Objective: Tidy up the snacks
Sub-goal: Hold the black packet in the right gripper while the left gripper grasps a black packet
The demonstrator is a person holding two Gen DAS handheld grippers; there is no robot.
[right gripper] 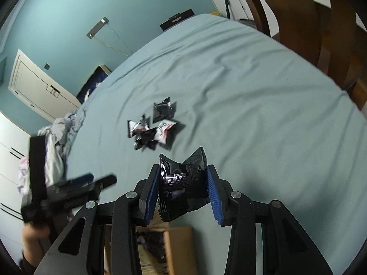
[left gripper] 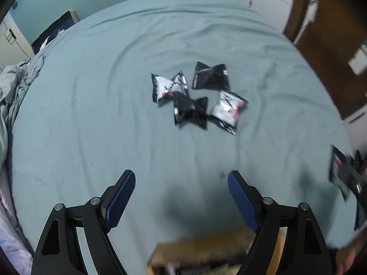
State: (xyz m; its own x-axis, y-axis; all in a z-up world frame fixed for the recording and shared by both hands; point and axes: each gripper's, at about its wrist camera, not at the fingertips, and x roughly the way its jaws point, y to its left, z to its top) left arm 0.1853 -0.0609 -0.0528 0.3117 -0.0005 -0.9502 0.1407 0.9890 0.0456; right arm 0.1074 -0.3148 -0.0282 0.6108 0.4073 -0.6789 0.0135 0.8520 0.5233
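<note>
Several black and white snack packets lie in a loose cluster on the teal bed sheet; they also show in the right wrist view. My left gripper is open and empty, held above the sheet short of the cluster. My right gripper is shut on a black snack packet, held above a cardboard box. The box also shows blurred at the bottom of the left wrist view. The right gripper with its packet shows blurred at the right edge of the left wrist view.
Crumpled grey bedding lies at the bed's left side. A wooden bed frame stands at the right. A white cabinet and teal wall are behind. The left gripper shows blurred at the left of the right wrist view.
</note>
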